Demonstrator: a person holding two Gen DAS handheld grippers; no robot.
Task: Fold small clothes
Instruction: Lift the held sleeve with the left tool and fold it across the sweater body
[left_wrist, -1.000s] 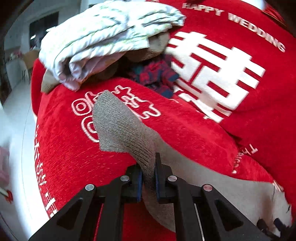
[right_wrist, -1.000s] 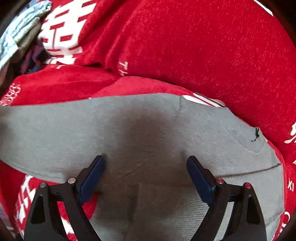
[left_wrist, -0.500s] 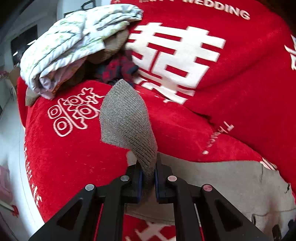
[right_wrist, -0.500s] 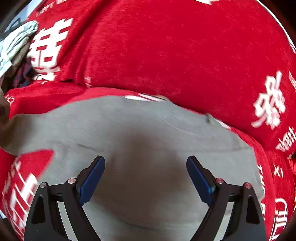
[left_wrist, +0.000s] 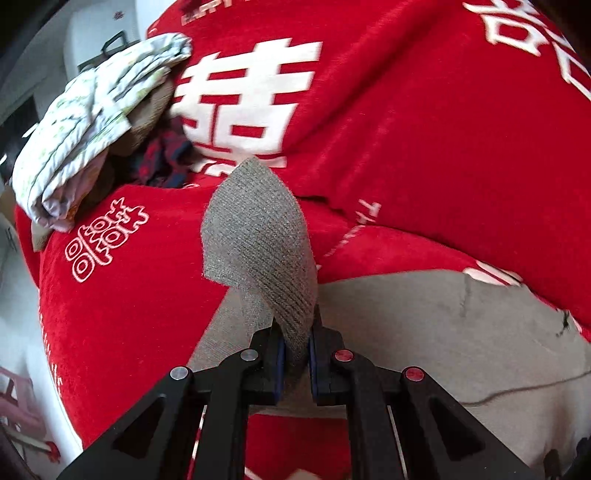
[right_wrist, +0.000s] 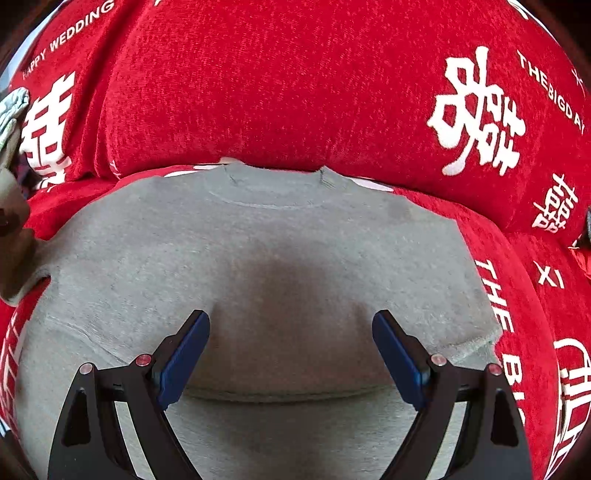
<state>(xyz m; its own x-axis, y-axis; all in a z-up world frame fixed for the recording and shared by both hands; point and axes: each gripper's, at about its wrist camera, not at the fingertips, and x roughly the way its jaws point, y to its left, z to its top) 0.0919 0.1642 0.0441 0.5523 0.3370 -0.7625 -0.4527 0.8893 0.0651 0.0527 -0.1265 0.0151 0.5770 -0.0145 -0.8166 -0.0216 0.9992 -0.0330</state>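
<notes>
Red sofa cover (right_wrist: 295, 92); left hand-held gripper (left_wrist: 295, 354) pinches grey sweater (right_wrist: 277, 258) sleeve.

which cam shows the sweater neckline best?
Right wrist: the grey sweater's neckline sits centred and unobstructed, with the full collar curve visible. Left wrist shows only the pinched sleeve and part of the body; no neckline.

Red sofa cover (left_wrist: 424, 155) printed with white double-happiness characters and "HAPPY WEDDING", spread over seat and backrest; pale floor (left_wrist: 18, 314) at far left; white wall (left_wrist: 99, 26) beyond, daylight-lit; dark opening (left_wrist: 18, 122) alongside.
</notes>
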